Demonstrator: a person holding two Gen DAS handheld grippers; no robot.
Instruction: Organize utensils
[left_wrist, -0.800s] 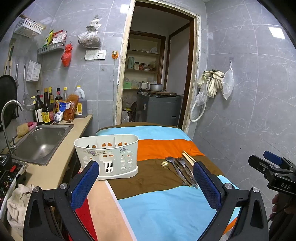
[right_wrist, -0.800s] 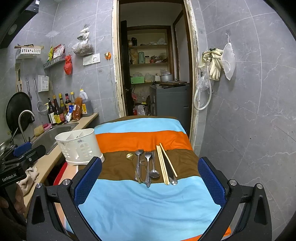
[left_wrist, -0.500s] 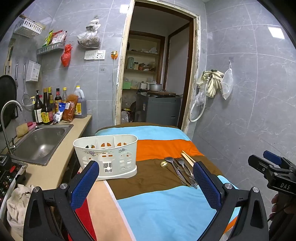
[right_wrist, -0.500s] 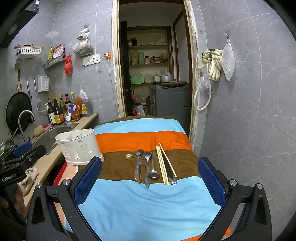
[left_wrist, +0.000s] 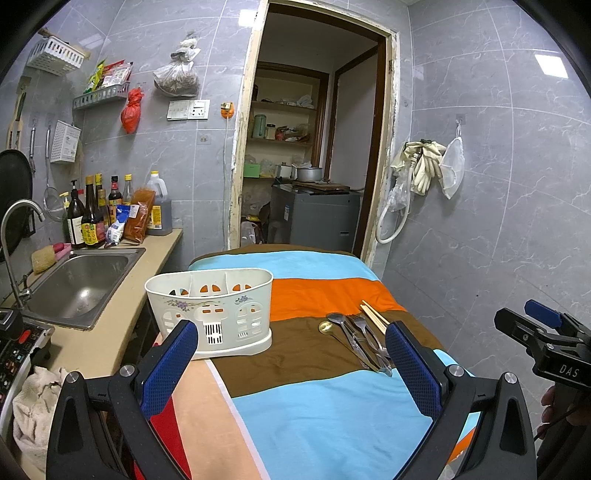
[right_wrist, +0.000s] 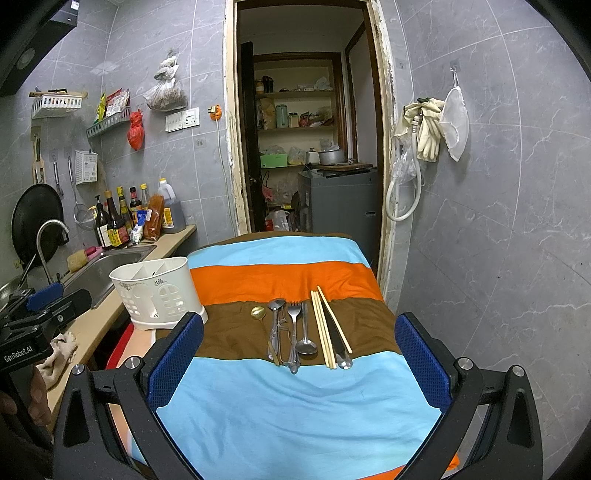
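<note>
- We judge nothing sorted yet: utensils (right_wrist: 303, 332) lie on the striped cloth (right_wrist: 295, 398), white caddy (right_wrist: 157, 295) looks empty.
- We hold the left gripper (left_wrist: 291, 369) and right gripper (right_wrist: 299, 363) spread wide, empty; next we likely reach for one utensil.

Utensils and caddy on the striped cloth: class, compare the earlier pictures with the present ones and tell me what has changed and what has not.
Nothing visibly changed. The utensils lie in their row on the brown stripe, the white caddy stands at the cloth's left edge, and neither has been touched. The left claw and the right claw both stay wide open and empty, short of the utensils.
</note>
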